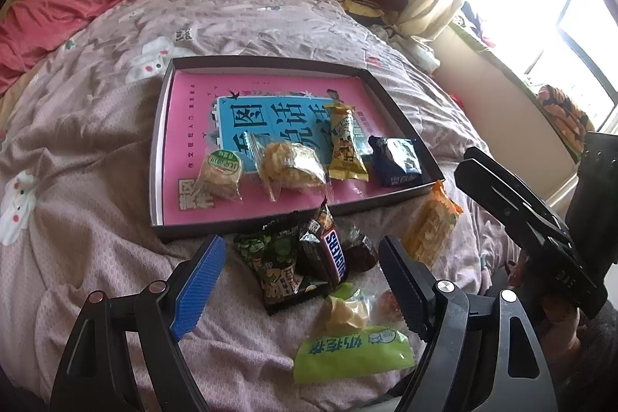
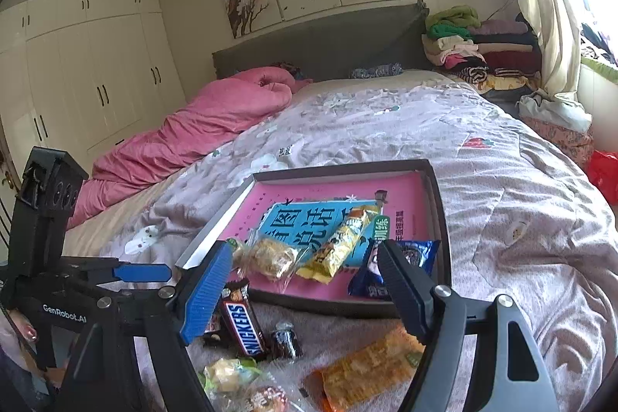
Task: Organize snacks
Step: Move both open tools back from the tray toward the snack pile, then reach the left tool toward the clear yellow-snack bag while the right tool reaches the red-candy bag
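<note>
A shallow dark box (image 1: 164, 103) (image 2: 440, 203) with a pink printed floor lies on the bed. It holds several snacks: a round cake (image 1: 220, 176), a clear-wrapped pastry (image 1: 289, 165), a yellow packet (image 1: 345, 145) (image 2: 336, 250) and a dark blue packet (image 1: 398, 161) (image 2: 417, 253). Loose snacks lie in front of it: a Snickers bar (image 1: 332, 253) (image 2: 243, 323), a black-green bag (image 1: 274, 265), a dark sweet (image 1: 361, 251) (image 2: 286, 338), an orange packet (image 1: 428, 230) (image 2: 370, 369) and a green packet (image 1: 351, 354). My left gripper (image 1: 305, 296) is open and empty above the loose pile. My right gripper (image 2: 305, 296) is open and empty over the box's near edge.
The bed has a pale patterned quilt (image 2: 502, 180) and a rumpled pink duvet (image 1: 58, 10) (image 2: 201, 126) at the far left. Folded clothes (image 2: 475, 45) are stacked by the headboard. A curtain and a bright window (image 1: 560, 6) are on the right. White wardrobes (image 2: 77, 64) stand on the left.
</note>
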The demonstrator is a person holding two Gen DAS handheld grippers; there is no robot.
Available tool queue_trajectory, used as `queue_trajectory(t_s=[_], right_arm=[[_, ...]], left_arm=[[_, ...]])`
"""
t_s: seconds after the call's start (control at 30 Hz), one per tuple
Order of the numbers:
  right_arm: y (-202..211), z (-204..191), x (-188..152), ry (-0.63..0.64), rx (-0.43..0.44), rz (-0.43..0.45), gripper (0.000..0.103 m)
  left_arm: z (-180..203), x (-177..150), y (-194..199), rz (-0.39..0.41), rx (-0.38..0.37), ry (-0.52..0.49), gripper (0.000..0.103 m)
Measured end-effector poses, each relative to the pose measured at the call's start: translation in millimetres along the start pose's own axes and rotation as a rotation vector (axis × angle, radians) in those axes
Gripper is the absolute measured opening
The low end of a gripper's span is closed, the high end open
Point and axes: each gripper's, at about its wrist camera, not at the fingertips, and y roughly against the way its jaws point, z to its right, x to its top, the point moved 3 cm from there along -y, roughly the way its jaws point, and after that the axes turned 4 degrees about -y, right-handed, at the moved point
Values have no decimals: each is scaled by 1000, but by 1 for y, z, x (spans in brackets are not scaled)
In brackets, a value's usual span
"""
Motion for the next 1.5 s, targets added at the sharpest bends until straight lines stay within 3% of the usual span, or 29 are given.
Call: queue_trajectory(t_s=[0.43,0.93,1.27,1.5], right_arm=[[6,-1,-17,-51,6,-65,77],[9,-2,-34,-79,-35,-140,77],[9,3,-48,-139,-36,-218,77],[3,7,-63,-178,-75,-324,77]], left_arm=[[7,-13,-6,-48,34,-40,83],[7,-26,-20,-131,19,-41,83],[11,-35,-31,-192,15,-61,83],[13,-40,-37,-220,6,-71,83]])
